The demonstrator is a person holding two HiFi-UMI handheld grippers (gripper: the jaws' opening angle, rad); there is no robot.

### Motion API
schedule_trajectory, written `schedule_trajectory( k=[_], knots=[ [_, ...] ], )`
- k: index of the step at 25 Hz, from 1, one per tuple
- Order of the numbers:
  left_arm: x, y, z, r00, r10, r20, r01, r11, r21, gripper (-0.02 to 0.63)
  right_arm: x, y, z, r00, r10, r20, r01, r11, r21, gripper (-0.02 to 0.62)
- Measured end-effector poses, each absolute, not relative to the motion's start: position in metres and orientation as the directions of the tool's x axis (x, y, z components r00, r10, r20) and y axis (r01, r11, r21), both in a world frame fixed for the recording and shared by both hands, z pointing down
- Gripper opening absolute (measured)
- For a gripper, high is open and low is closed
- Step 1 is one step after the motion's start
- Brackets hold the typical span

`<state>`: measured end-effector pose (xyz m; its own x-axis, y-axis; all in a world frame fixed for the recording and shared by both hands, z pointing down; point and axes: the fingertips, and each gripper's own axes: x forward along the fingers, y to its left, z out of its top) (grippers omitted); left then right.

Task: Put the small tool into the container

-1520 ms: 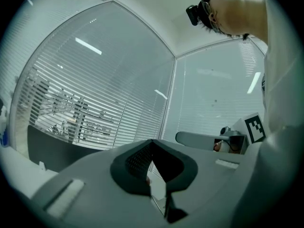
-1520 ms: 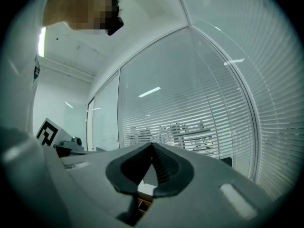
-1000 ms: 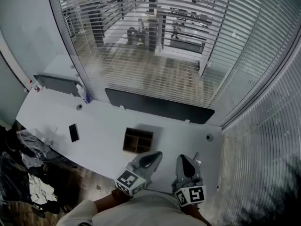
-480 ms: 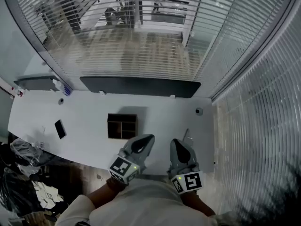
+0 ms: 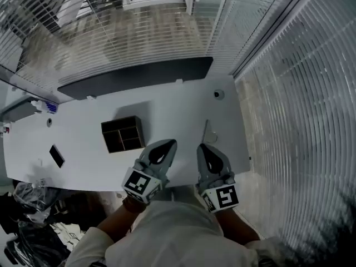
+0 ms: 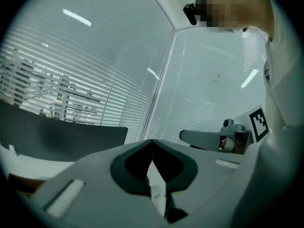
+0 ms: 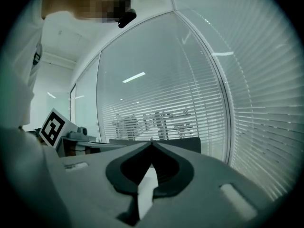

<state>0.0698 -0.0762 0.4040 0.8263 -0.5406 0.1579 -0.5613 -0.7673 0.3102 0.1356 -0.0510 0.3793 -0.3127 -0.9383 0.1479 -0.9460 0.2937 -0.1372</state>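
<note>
Container (image 5: 122,133) stands leftward, apparently apart from left tool (image 5: 172,142).

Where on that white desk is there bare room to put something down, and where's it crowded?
The widest bare patch on the desk lies between the compartmented container and the small tool, in front of the dark divider. Another lies between the phone and the container. It is tighter at the near edge, by the left gripper and right gripper.

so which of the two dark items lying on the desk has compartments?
The boxy container, divided into open cells; the flat black slab left of it has none.
</note>
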Motion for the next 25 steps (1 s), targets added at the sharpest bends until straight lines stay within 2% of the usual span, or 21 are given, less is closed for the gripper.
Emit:
schedule_trajectory(
  k=[14, 25],
  knots=[
    [0.131, -0.064, 0.469, 0.884, -0.405, 0.235, -0.466, -0.809, 0.359, 0.003, 0.174, -0.037, 0.449, -0.219, -0.941, 0.257, -0.970, 0.181, -0.164, 0.002],
    [0.164, -0.066, 0.532, 0.885, -0.357, 0.297, -0.454, -0.803, 0.386, 0.003, 0.211, -0.033, 0.531, -0.147, -0.922, 0.357, -0.976, 0.077, -0.202, 0.002]
  ],
)
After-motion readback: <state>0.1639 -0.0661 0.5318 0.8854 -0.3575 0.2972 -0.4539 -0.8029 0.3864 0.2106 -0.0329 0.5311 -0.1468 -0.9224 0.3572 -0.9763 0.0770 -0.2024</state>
